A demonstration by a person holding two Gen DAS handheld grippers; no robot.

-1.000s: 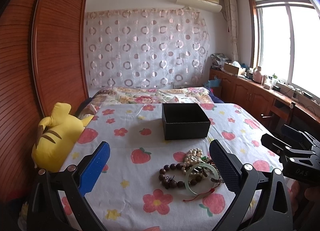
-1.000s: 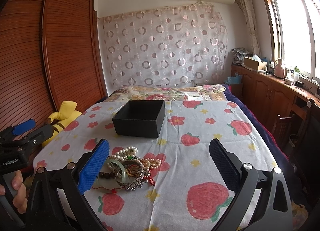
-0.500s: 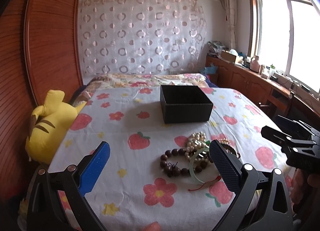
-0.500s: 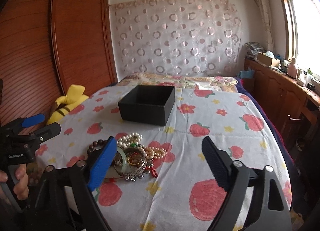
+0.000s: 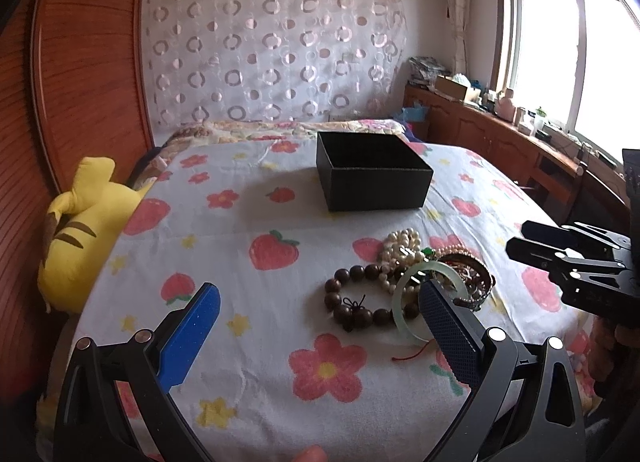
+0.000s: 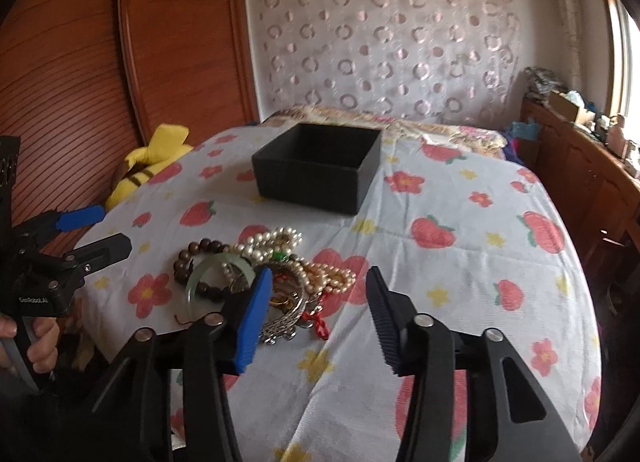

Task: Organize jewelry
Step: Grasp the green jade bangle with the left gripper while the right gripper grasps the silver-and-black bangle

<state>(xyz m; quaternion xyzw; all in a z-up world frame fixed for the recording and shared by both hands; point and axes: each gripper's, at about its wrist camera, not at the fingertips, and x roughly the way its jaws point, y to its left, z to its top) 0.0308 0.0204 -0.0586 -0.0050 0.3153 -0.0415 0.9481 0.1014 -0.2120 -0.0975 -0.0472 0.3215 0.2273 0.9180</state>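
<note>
A jewelry pile lies on the flowered bed sheet: a dark wooden bead bracelet (image 5: 352, 298) (image 6: 192, 258), a pale green jade bangle (image 5: 404, 304) (image 6: 218, 268), pearl strands (image 5: 400, 246) (image 6: 276, 242) and a silver bangle (image 6: 286, 322). An open black box (image 5: 374, 177) (image 6: 320, 169) stands behind the pile. My left gripper (image 5: 320, 326) is open and empty, just in front of the pile. My right gripper (image 6: 318, 306) is open and empty, its blue finger over the pile's right edge. Each gripper shows in the other's view: the right one in the left wrist view (image 5: 568, 262), the left one in the right wrist view (image 6: 76, 238).
A yellow plush toy (image 5: 80, 217) (image 6: 148, 165) lies at the bed's left edge beside a wooden wardrobe (image 5: 80, 61). A wooden cabinet (image 5: 520, 141) with clutter runs under the window on the right. A folded quilt (image 5: 288, 127) lies behind the box.
Both grippers have moved forward and lower toward the jewelry pile. The right gripper's jaws have narrowed somewhat but stay open. The jewelry and the box have not moved.
</note>
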